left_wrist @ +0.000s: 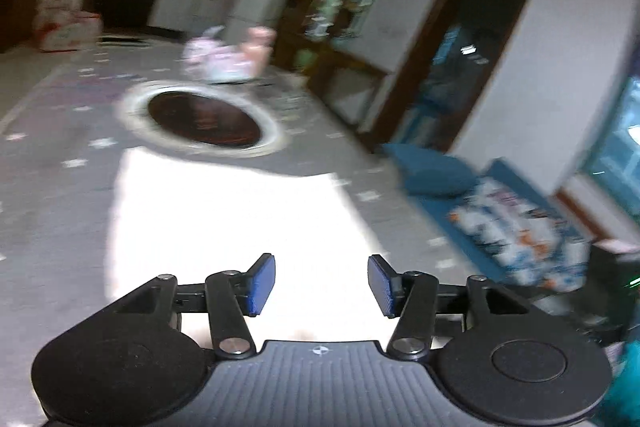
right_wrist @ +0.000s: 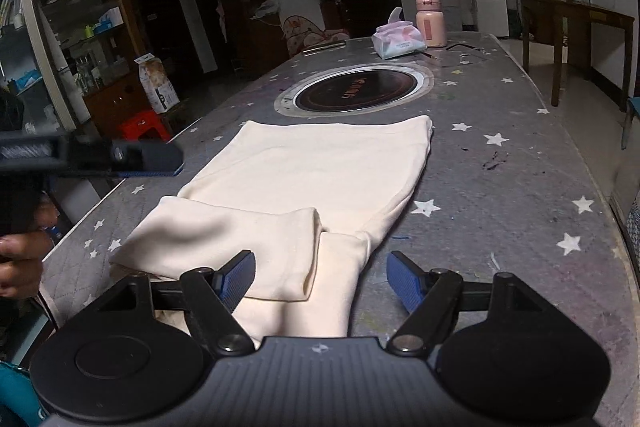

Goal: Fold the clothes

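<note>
A cream garment (right_wrist: 320,171) lies flat on the grey star-patterned table cover (right_wrist: 500,187), with a sleeve (right_wrist: 240,243) folded across its near end. My right gripper (right_wrist: 322,281) hovers open just above that near end; the cloth lies under the gap and the pads do not press on it. In the blurred left wrist view the garment (left_wrist: 240,211) shows as a washed-out white patch. My left gripper (left_wrist: 322,285) is open above it with nothing between its blue pads. The right wrist view shows the left gripper (right_wrist: 120,157) side-on off the table's left edge, held by a hand (right_wrist: 20,259).
A round inset hob (right_wrist: 354,91) lies beyond the garment's far edge. A tissue pack (right_wrist: 398,41) and a pink bottle (right_wrist: 430,21) stand at the table's far end. A red stool (right_wrist: 142,125) is on the floor at left, a wooden desk (right_wrist: 580,15) at right.
</note>
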Tool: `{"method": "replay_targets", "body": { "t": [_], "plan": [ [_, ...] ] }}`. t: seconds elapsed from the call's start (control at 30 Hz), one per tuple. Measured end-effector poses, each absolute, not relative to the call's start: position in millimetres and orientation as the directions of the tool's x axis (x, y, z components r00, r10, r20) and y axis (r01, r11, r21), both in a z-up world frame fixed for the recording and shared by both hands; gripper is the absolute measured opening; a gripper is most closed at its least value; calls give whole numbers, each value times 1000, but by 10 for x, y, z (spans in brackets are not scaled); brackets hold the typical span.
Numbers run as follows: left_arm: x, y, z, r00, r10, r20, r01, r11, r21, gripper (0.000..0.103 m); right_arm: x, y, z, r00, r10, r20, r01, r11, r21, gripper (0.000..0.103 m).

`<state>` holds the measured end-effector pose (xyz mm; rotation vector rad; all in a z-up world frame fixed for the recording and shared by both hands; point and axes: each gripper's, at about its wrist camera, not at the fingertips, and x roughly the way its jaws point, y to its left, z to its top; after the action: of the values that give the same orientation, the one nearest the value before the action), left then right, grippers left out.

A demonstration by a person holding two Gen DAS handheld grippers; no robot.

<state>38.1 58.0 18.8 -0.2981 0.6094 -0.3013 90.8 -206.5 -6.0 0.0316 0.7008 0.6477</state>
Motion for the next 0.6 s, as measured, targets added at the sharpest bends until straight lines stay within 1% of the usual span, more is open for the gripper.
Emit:
{"method": "replay_targets", "body": {
  "t": [0.07,0.13,0.2,0.23,0.27,0.33,0.4,0.5,0.6],
  "plan": [
    [339,710,104,780,-298,-550,141,941,-309,56,926,-2002,-57,573,571,-589,-556,798,233,63],
    [230,766,56,780,-253,-572,126,959,-252,56,960,-1919,-68,553,585,-594,-573,784,239,51],
    [124,820,8,780,-210,-590,114,974,-197,60,992,-1830,-101,532,589,-608,-585,775,240,46],
    [77,838,-18,779,-202,-594,117,977,-178,63,1011,-1770,-137,519,586,-622,-590,772,235,43],
    [31,856,-43,777,-193,-599,121,980,-158,66,1027,-1711,-178,506,580,-638,-595,771,229,41],
    [-53,887,-91,776,-176,-606,127,984,-123,67,1044,-1631,-243,496,554,-669,-590,780,208,39],
    [-125,887,-101,775,-172,-608,138,985,-102,68,1032,-1592,-270,503,536,-678,-590,786,183,36],
    [-127,877,-136,766,-178,-618,160,983,-85,71,1017,-1599,-250,508,527,-681,-586,791,175,13],
    [-101,871,-182,756,-181,-628,177,982,-70,71,995,-1608,-220,517,522,-679,-583,795,167,10]
  ]
}}
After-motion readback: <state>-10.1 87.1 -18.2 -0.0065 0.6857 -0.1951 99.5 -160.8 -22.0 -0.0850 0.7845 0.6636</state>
